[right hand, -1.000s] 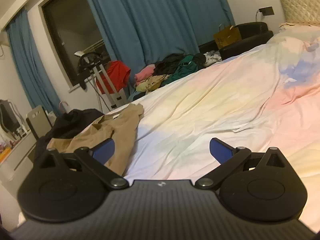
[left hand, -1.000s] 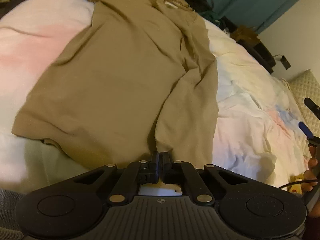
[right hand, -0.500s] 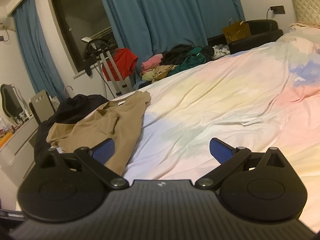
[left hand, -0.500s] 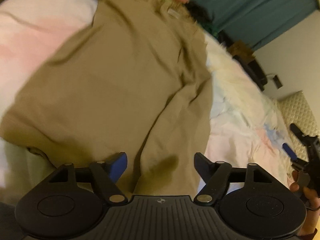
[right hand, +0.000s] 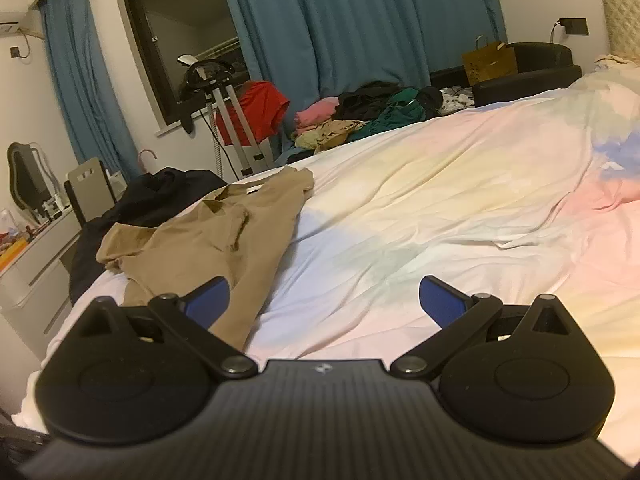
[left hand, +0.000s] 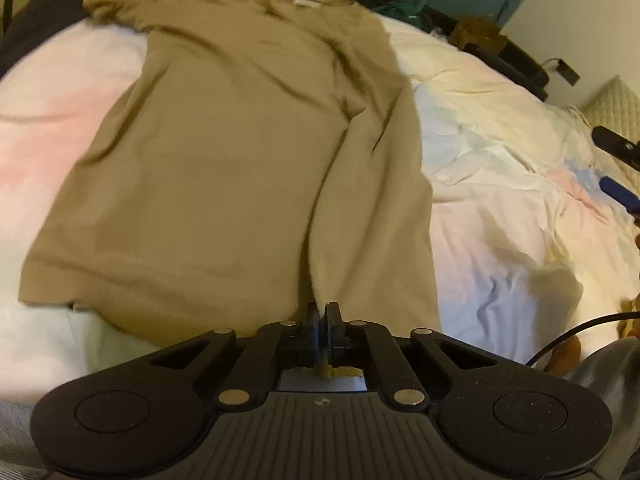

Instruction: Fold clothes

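A tan long-sleeved shirt lies spread on the bed, collar at the far end, one sleeve folded down along its right side. My left gripper is shut on the near hem of the shirt, by the sleeve end. My right gripper is open and empty, held above the pastel sheet with the shirt to its left. The right gripper's blue fingertips show at the right edge of the left wrist view.
A dark garment lies at the bed's far left corner. A pile of clothes sits past the bed by the blue curtains. A drying rack with a red garment and a white dresser stand left.
My left gripper was shut, opened half a second ago, and is now shut again on the shirt's near hem. The right gripper stayed open and shifted slightly.
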Action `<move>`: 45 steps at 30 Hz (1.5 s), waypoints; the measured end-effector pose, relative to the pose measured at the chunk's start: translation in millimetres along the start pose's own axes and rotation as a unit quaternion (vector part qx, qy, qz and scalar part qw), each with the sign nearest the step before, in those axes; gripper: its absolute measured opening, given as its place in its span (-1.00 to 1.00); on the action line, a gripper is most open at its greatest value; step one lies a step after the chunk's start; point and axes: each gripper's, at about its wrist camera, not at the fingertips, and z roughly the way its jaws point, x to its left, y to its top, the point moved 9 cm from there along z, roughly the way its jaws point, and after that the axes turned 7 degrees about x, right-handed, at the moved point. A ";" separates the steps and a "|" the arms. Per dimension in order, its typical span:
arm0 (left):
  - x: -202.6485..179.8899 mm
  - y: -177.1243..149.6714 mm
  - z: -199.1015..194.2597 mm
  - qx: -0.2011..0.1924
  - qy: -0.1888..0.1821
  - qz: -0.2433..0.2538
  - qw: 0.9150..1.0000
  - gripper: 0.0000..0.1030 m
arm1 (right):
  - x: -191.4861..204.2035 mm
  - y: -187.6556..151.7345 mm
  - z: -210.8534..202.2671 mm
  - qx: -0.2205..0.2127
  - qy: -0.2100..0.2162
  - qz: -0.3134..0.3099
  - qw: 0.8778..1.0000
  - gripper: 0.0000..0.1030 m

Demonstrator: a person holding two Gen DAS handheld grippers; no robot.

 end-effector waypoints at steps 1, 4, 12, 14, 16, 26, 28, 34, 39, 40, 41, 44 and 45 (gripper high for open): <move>0.0 2.2 -4.7 -0.010 0.006 0.005 1.000 -0.50 | 1.2 -0.3 -1.3 -0.002 0.003 -0.001 1.000 1.00; -6.2 16.0 -27.4 -0.058 0.016 0.029 0.998 0.12 | 6.8 0.3 -4.5 -0.010 0.016 -0.006 1.000 1.00; -41.8 116.4 -71.8 -0.179 0.028 0.076 0.980 0.51 | 28.8 3.6 -2.9 -0.028 0.066 -0.012 0.997 1.00; -44.0 139.9 -70.6 -0.200 0.027 0.078 0.976 0.51 | 34.4 7.4 5.4 -0.017 0.087 0.002 0.996 0.98; -38.1 153.6 -67.3 -0.219 0.023 0.065 0.973 0.51 | 42.7 12.8 17.1 -0.003 0.103 0.013 0.995 0.97; 68.1 169.5 -45.4 -0.244 0.054 -0.009 0.968 0.51 | 134.0 69.4 160.8 0.035 0.157 -0.047 0.986 0.89; 92.3 177.1 -42.6 -0.248 0.056 -0.037 0.967 0.51 | 146.7 76.3 202.6 0.034 0.139 -0.057 0.988 0.89; 118.4 193.6 -30.2 -0.256 0.053 -0.049 0.964 0.51 | 159.4 62.4 305.4 0.089 0.061 -0.061 0.992 0.37; 120.2 197.1 -17.6 -0.251 0.031 -0.051 0.966 0.50 | 183.9 45.8 324.3 0.117 0.051 -0.116 0.985 -0.78; 120.9 197.6 -16.4 -0.251 0.028 -0.053 0.966 0.50 | 191.6 45.8 322.3 0.111 0.059 -0.127 0.984 -0.80; 122.1 197.9 -15.7 -0.252 0.024 -0.057 0.966 0.50 | 200.1 46.7 319.0 0.102 0.073 -0.132 0.983 -0.80; 126.5 198.1 -15.2 -0.253 0.015 -0.071 0.965 0.50 | 224.5 43.9 314.9 0.098 0.097 -0.151 0.979 -0.80; 127.9 197.7 -15.3 -0.253 0.013 -0.075 0.964 0.50 | 229.2 41.6 315.6 0.102 0.097 -0.161 0.977 -0.80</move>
